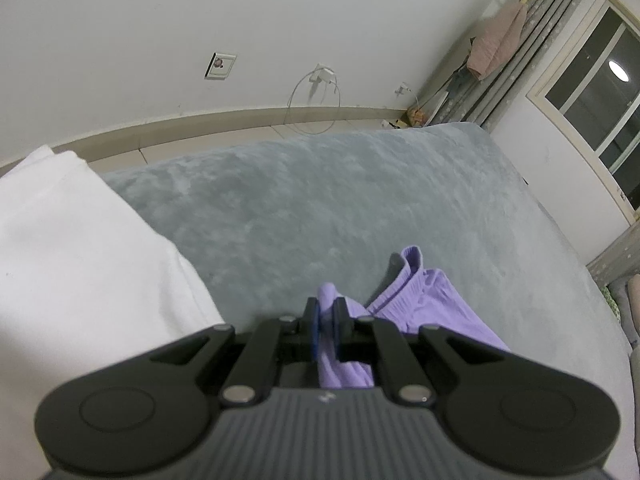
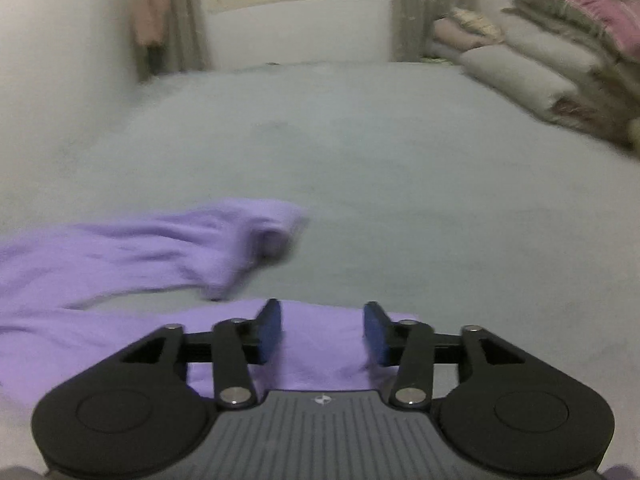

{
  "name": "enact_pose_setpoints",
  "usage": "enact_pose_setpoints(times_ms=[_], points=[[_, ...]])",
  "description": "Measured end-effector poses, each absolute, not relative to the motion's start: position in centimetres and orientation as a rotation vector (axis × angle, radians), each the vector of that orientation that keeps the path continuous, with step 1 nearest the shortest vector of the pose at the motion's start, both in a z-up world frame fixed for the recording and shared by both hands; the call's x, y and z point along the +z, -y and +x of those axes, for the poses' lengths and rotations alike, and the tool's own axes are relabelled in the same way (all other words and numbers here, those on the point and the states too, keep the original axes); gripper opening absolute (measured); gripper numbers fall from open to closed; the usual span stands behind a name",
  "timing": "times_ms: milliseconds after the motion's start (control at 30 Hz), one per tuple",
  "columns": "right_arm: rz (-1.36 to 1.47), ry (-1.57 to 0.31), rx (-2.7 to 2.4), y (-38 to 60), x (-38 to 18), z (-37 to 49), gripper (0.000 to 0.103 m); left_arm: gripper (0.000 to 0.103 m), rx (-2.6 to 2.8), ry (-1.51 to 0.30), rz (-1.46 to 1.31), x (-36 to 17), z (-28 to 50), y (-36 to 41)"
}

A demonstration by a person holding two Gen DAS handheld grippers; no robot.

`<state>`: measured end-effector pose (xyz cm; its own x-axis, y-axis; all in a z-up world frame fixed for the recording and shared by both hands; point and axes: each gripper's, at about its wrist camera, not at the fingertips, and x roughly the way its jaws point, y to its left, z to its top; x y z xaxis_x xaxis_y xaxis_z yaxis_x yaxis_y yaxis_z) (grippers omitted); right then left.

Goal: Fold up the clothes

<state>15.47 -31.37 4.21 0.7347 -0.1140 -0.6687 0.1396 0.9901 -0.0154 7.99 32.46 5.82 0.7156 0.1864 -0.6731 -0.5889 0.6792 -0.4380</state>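
Fabric of the purple garment (image 1: pixel 432 304) is pinched in the left hand-held gripper (image 1: pixel 325 322); the right hand-held gripper (image 2: pixel 322 330), spread, hovers over cloth running toward nine o'clock.

A plush grey-blue bed cover (image 1: pixel 360 200) filled the room's centre. At eleven o'clock stood a plain white wall (image 1: pixel 240 12); at two o'clock, grey patterned curtains (image 1: pixel 532 40) and a dark cream-framed window (image 1: pixel 592 80).
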Motion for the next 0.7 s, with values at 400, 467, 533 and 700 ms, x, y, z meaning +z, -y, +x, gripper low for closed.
enact_pose_setpoints(times_ms=[400, 467, 533, 700], points=[[-0.058, -0.304, -0.179, 30.6, 10.0, 10.5, 0.002, 0.005, 0.455, -0.594, -0.709, 6.1, 7.7, -33.0], [-0.058, -0.239, -0.179, 30.4, 11.5, 8.8, 0.002, 0.005, 0.45, -0.595, -0.73, 6.0, 7.5, -33.2], [-0.055, -0.233, -0.178, 30.3, 12.3, 7.4, 0.002, 0.005, 0.447, -0.603, -0.747, 6.0, 7.4, -33.3], [-0.048, -0.217, -0.176, 30.1, 14.3, 3.9, 0.002, 0.005, 0.45, -0.626, -0.764, 6.1, 7.3, -33.9]])
